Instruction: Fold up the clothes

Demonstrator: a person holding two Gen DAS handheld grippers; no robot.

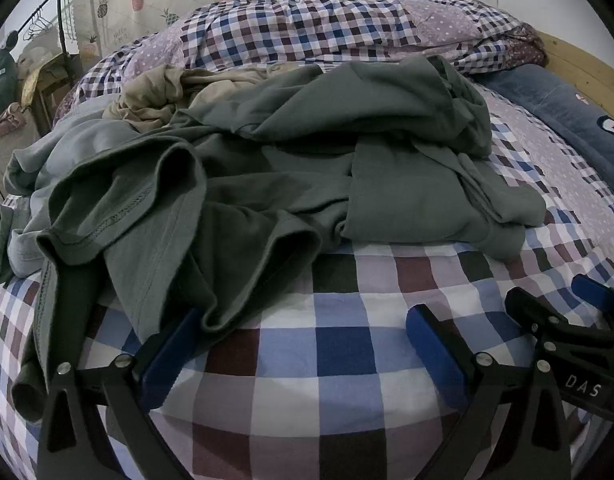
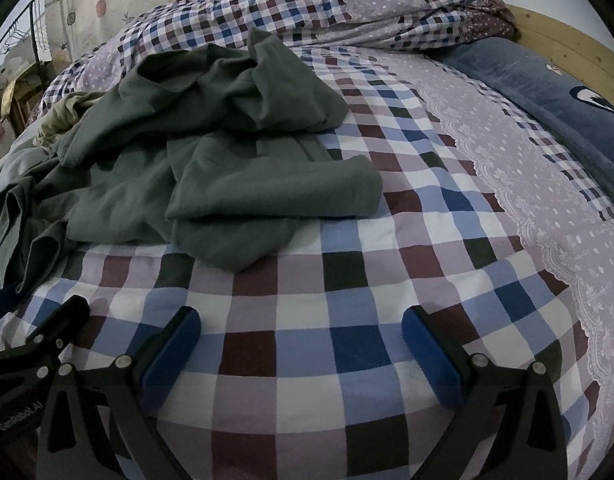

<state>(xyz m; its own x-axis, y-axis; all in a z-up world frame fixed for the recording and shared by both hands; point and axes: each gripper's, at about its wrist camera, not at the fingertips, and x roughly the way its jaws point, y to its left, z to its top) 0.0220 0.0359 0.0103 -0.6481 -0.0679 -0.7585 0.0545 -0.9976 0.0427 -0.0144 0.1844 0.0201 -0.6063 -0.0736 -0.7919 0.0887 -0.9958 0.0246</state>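
A crumpled dark green shirt [image 1: 291, 168] lies on the checked bed sheet [image 1: 339, 344]; it also shows in the right wrist view [image 2: 211, 148]. My left gripper [image 1: 303, 344] is open, low over the sheet, and its left finger [image 1: 167, 360] touches a hanging fold of the shirt. My right gripper [image 2: 301, 344] is open and empty over the bare sheet [image 2: 347, 320], a little in front of the shirt. The right gripper also shows in the left wrist view [image 1: 567, 312] at the right edge.
A beige garment [image 1: 159, 96] and a light grey-blue garment [image 1: 79, 148] lie behind and left of the shirt. A rolled checked quilt [image 1: 327, 28] lies at the back. A blue pillow [image 2: 547, 92] and wooden headboard [image 2: 567, 40] are at the right.
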